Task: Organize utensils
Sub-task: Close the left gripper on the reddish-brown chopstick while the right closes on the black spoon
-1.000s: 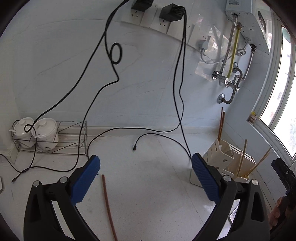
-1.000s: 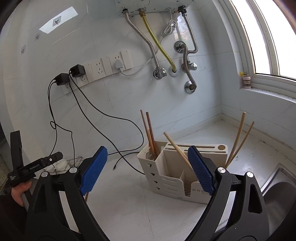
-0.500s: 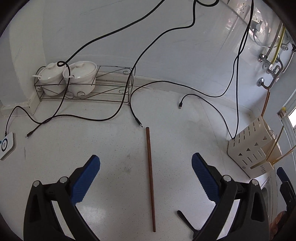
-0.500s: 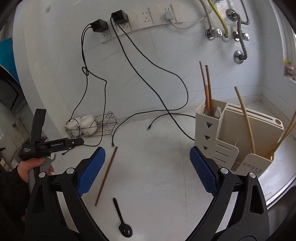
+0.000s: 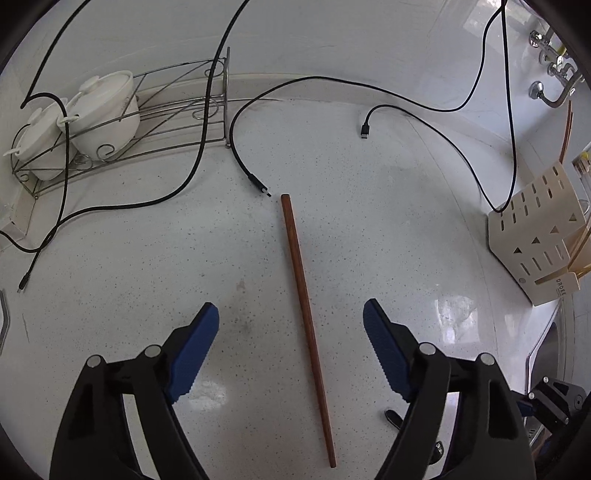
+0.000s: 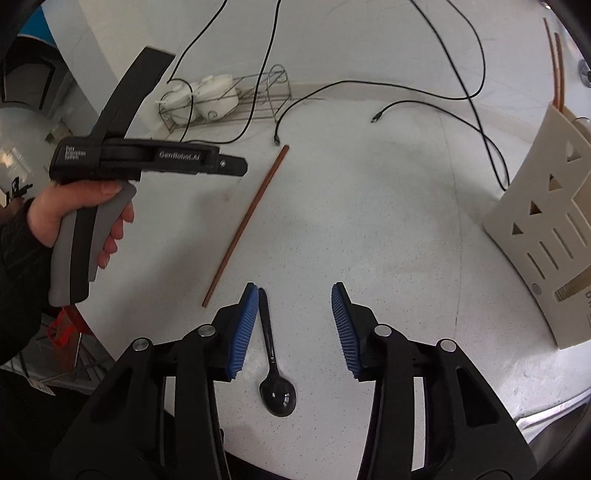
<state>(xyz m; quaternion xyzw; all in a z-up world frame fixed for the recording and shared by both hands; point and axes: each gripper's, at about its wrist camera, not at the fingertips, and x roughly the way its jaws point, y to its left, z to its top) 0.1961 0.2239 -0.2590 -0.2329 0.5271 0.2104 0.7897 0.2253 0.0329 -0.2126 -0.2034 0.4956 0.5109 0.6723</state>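
Lying pale and speckled under soft daylight: countertop (image 5: 147,266). Trailing across it from a white wall (image 5: 332,33): black cables (image 5: 424,107).

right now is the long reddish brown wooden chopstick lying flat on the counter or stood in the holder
Lying flat. The long reddish brown wooden chopstick rests on the speckled white counter, apart from the cream slotted utensil holder, between the open left gripper without touching its pads.

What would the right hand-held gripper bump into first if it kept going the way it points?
Most likely the black spoon lying on the counter. It sits between the open jaws of the right hand-held gripper, close by one pad, as they have just been closing. Depth is hard to judge.
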